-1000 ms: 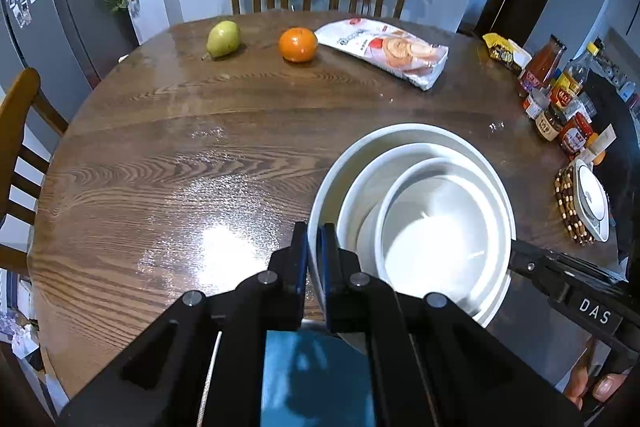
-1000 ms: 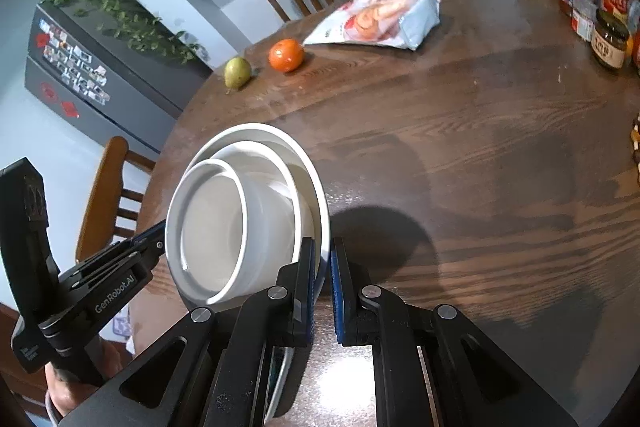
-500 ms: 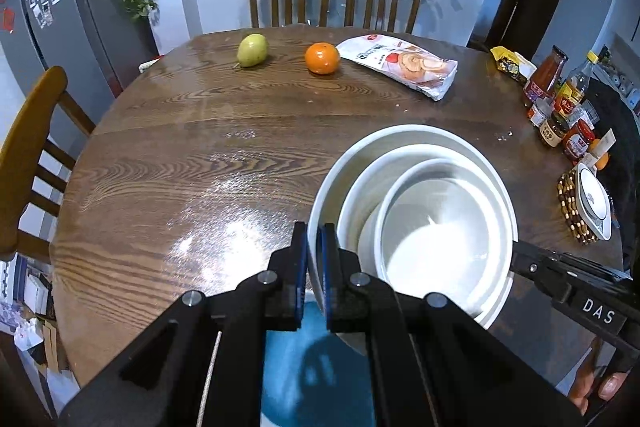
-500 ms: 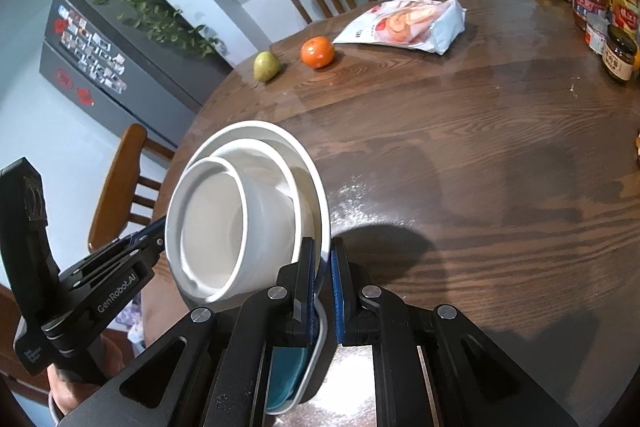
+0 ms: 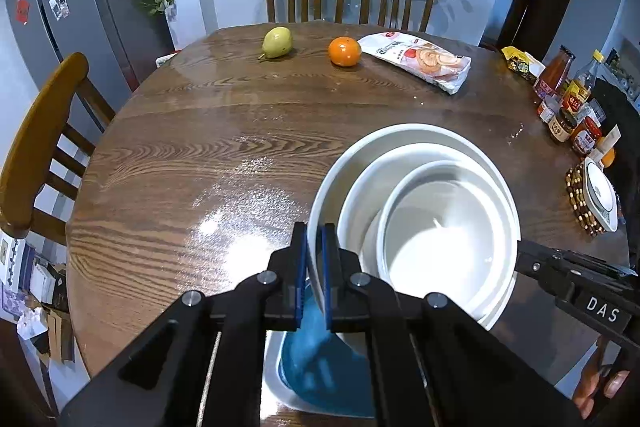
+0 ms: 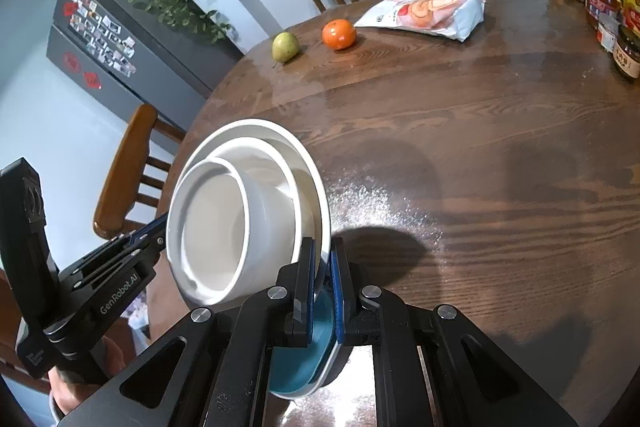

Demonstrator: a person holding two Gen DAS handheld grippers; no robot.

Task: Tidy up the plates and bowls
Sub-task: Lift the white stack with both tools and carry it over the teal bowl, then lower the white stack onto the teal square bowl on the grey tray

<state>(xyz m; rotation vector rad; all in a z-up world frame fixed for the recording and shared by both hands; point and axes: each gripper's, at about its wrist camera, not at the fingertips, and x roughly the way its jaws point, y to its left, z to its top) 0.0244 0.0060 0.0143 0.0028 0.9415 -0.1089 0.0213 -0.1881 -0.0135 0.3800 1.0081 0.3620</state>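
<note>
Three nested white bowls (image 5: pixel 440 227) (image 6: pixel 224 227) hang over the near edge of the round wooden table (image 5: pixel 200 167), carried between both grippers. My left gripper (image 5: pixel 314 243) is shut on the left rim of the largest bowl; in the right wrist view it (image 6: pixel 160 231) comes in from the left. My right gripper (image 6: pixel 322 255) is shut on the opposite rim, and the edge of a blue plate with a white rim (image 6: pixel 304 367) (image 5: pixel 320 367) under the bowls also sits between its fingers. In the left wrist view the right gripper (image 5: pixel 520 259) meets the stack from the right.
A pear (image 5: pixel 276 43), an orange (image 5: pixel 345 51) and a snack bag (image 5: pixel 420 61) lie at the table's far side. Sauce bottles and jars (image 5: pixel 568 107) and a beaded trivet with a small dish (image 5: pixel 596 199) line the right edge. Wooden chairs stand behind and at the left.
Both grippers have drawn back toward the near table edge with the stack in their grip. The fruit now looks farther off, and more of the blue plate shows below.
</note>
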